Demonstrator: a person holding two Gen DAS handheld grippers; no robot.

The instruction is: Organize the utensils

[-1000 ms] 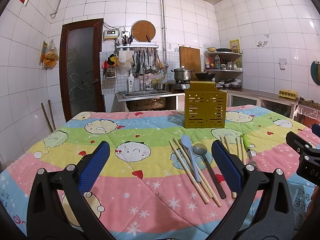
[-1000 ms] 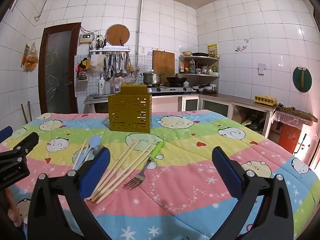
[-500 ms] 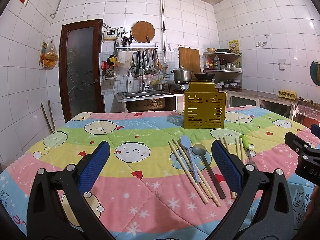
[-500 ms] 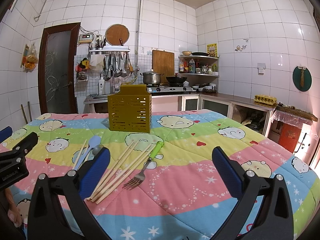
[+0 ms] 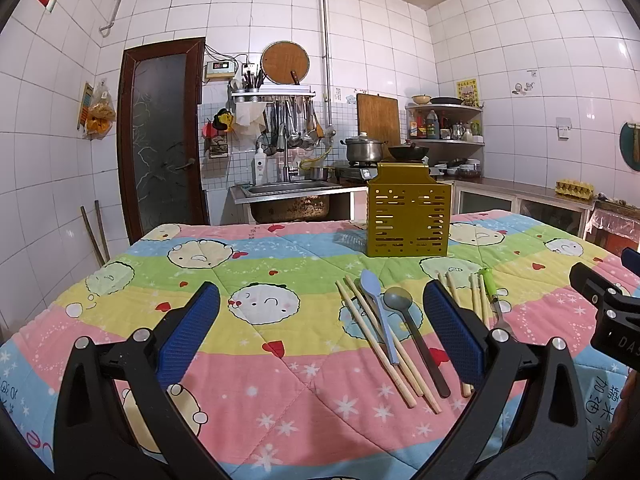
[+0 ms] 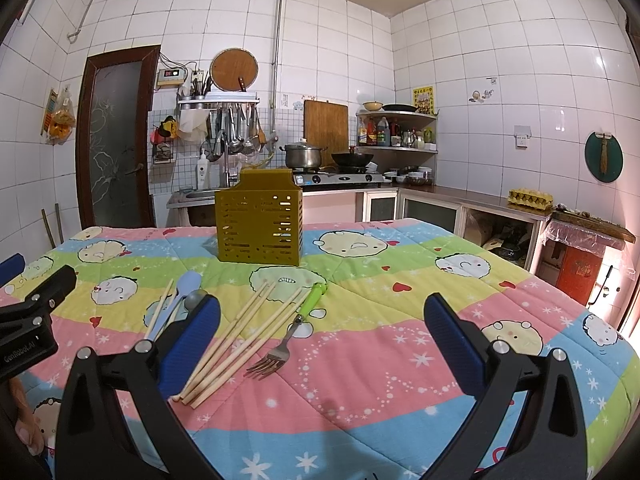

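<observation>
I have both tools low over the quilted tabletop [image 6: 360,360]. Left gripper [image 5: 320,332]: fingers wide apart, holding nothing. Right gripper [image 6: 322,338]: fingers wide apart, also holding nothing. Just beyond them lie the chopsticks [image 6: 240,340], a green-handled fork [image 6: 292,330], a blue spoon [image 5: 376,312] and a grey spoon [image 5: 412,328], flat on the quilt. Farther back, the yellow slotted holder [image 6: 259,222] stands upright.
</observation>
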